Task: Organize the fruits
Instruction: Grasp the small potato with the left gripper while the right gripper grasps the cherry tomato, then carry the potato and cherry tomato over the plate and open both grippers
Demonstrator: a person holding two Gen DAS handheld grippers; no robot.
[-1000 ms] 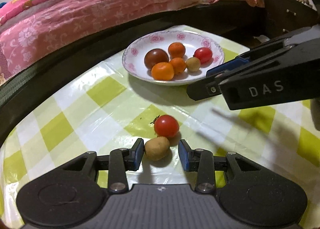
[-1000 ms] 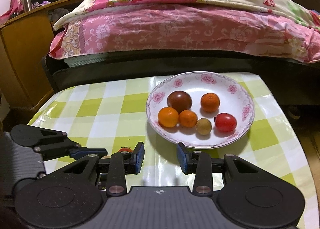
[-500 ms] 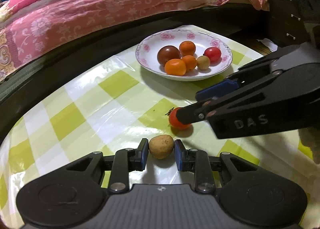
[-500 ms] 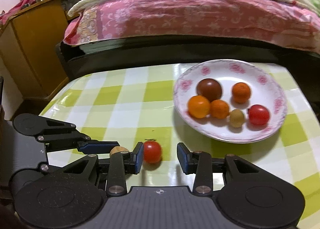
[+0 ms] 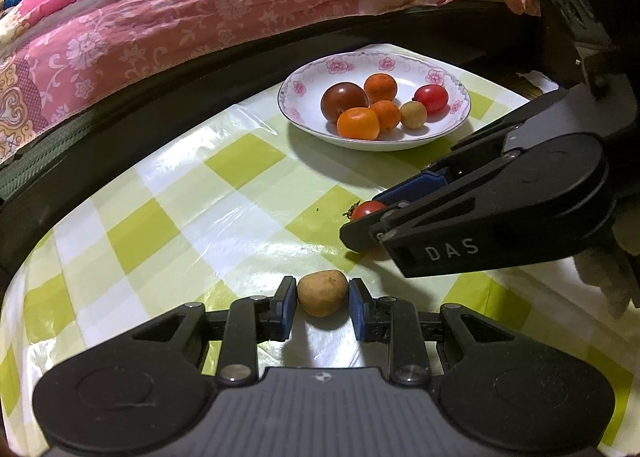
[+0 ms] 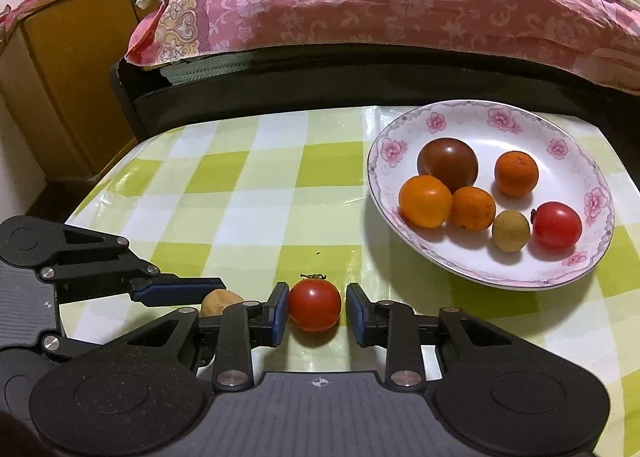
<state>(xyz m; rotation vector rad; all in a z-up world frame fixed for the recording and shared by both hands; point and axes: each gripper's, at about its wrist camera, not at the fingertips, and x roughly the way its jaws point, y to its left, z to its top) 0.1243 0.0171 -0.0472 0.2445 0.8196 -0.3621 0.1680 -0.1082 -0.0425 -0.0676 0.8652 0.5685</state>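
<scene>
The left tool (image 5: 322,303) sits low over the counter (image 5: 224,193) with its blue pads closed against both sides of a small tan fruit (image 5: 322,292), which rests on the checked cloth between them. Whether the fruit is lifted at all cannot be told; its underside looks close to the cloth.

The right tool (image 6: 317,309) lies just to the right of the left one, its fingers pointing the same way. A red tomato (image 6: 315,304) with a dried stem sits between its pads. The left pad is at the tomato's skin, while a narrow gap shows at the right pad, so the jaws are apart and not yet clamped. In the left wrist view only a sliver of this tomato (image 5: 367,210) shows behind the right tool's near finger.

Ahead of both tools and to the right stands a white plate (image 6: 576,137) with a pink flower rim. It holds a dark brown-red tomato (image 6: 447,163), three oranges (image 6: 425,201), another small tan fruit (image 6: 511,230) and a second red tomato (image 6: 557,225), grouped together in the plate's middle. The plate is well apart from the two gripped or framed fruits.

Beyond the counter's far edge runs a bed (image 6: 400,13) under a pink flowered cover.
</scene>
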